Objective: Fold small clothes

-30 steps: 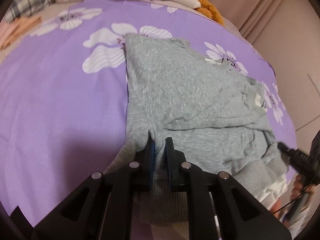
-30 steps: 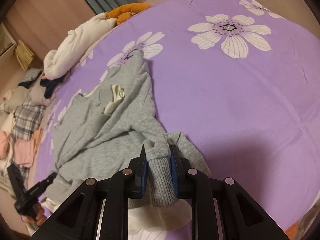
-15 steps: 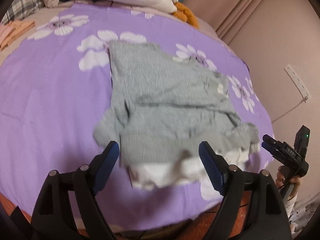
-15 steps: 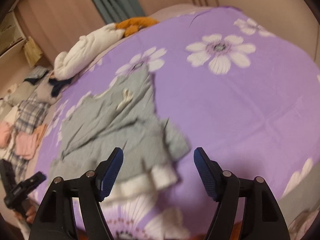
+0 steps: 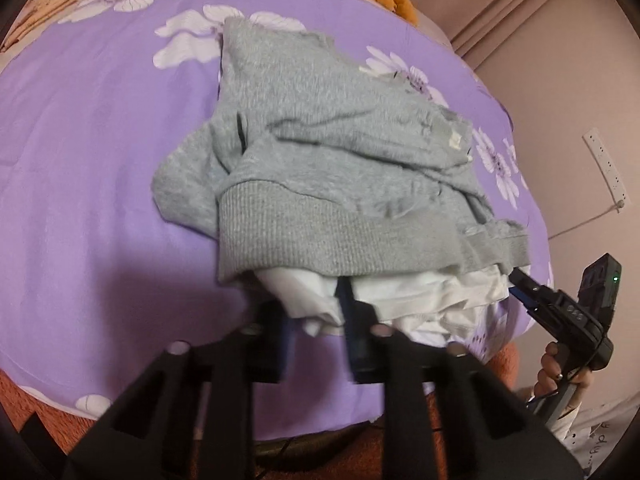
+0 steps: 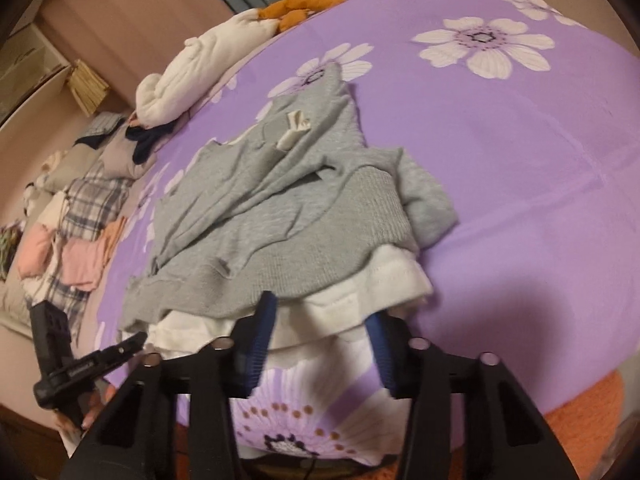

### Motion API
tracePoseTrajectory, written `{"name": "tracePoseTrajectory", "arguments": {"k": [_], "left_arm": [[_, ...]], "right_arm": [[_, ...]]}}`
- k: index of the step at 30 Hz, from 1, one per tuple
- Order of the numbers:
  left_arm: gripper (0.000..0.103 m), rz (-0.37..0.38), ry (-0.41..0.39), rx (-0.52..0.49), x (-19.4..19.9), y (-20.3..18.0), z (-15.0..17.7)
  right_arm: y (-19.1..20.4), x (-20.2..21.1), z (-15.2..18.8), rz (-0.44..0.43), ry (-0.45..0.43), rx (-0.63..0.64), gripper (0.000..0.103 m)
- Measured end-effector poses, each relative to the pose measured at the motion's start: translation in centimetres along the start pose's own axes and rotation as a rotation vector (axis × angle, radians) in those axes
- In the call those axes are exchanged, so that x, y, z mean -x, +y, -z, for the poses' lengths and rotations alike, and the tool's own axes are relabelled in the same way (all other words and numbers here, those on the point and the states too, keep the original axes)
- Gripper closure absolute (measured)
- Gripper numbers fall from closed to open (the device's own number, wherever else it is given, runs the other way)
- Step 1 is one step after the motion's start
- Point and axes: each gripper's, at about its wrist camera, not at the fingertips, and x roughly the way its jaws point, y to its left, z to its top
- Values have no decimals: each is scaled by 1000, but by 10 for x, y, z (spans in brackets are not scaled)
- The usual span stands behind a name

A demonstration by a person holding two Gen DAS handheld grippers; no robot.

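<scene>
A grey knit sweater (image 5: 328, 152) lies folded over on the purple flowered bedspread (image 5: 88, 128), with a white inner layer (image 5: 400, 296) sticking out under its ribbed hem. My left gripper (image 5: 316, 312) is open, its jaws on either side of the white edge at the sweater's left part. My right gripper (image 6: 320, 324) is open around the white layer (image 6: 360, 300) under the grey sweater (image 6: 260, 200). The right gripper also shows at the right edge of the left wrist view (image 5: 532, 292). The left gripper also shows at the left edge of the right wrist view (image 6: 128, 344).
A white quilted bundle (image 6: 200, 60) and an orange item (image 6: 300, 4) lie at the bed's far end. Plaid and pink folded clothes (image 6: 80, 232) sit to the left. An orange surface (image 5: 440, 432) lies below the bed's near edge. A wall socket (image 5: 604, 168) is at the right.
Both grippers let go of the grey sweater's hem and opened, pulled back, then moved in again around the white layer. The sweater now lies folded over on itself.
</scene>
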Motion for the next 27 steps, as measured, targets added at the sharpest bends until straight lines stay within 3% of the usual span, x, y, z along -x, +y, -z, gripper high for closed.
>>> {"name": "tracePoseTrajectory", "arguments": {"k": [1, 2, 3, 8, 16, 22, 27], "left_arm": [[89, 7, -5, 2, 2, 0, -2], [89, 18, -11, 4, 6, 0, -4], [89, 36, -26, 8, 11, -2, -8], [90, 125, -84, 7, 30, -8, -29], [91, 147, -107, 7, 13, -15, -76], [91, 88, -72, 32, -22, -13, -108], [91, 44, -21, 50, -52, -5, -125]], "right_arm": [[2, -1, -1, 8, 0, 7, 77], [3, -1, -2, 10, -2, 17, 91], [7, -1, -5, 12, -10, 31, 96], [22, 13, -20, -37, -83, 89, 98], [31, -1, -65, -48, -129, 112, 99], [32, -29, -97, -25, -71, 106, 99], [29, -26, -111, -3, -60, 95, 99]]}}
